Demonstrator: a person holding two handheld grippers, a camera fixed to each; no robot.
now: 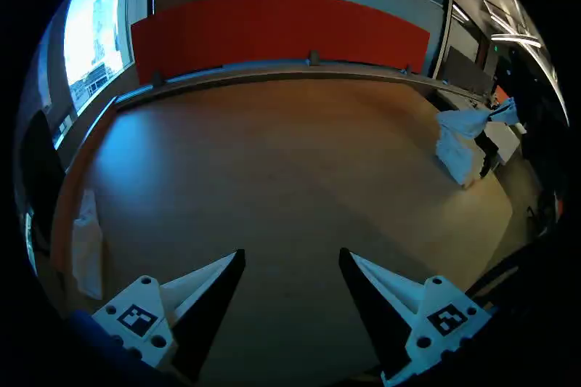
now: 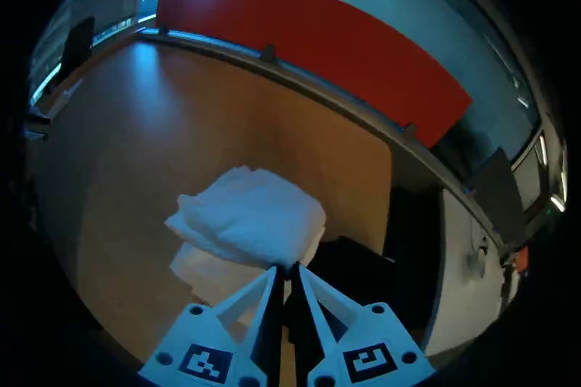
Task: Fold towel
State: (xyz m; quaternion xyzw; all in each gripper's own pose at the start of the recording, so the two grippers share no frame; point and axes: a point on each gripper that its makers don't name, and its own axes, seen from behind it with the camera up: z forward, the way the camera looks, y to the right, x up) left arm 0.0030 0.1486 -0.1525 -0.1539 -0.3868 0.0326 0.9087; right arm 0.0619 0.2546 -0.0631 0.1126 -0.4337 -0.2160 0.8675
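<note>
A white towel (image 2: 247,223) lies bunched in folded layers near the right edge of the wooden table (image 2: 145,140). My right gripper (image 2: 287,271) is shut on the towel's near edge, its fingers pressed close together with cloth between the tips. In the left gripper view the same towel (image 1: 461,144) shows far to the right, with one end drawn up toward the other gripper (image 1: 508,111). My left gripper (image 1: 290,260) hovers open above the bare wooden table (image 1: 276,169), with nothing between its fingers.
A red panel (image 1: 276,27) stands along the table's far edge behind a grey rail. Something white (image 1: 87,245) lies at the table's left edge in the left gripper view. A bright window (image 1: 94,31) is at the far left. A dark gap drops off beside the towel (image 2: 407,242).
</note>
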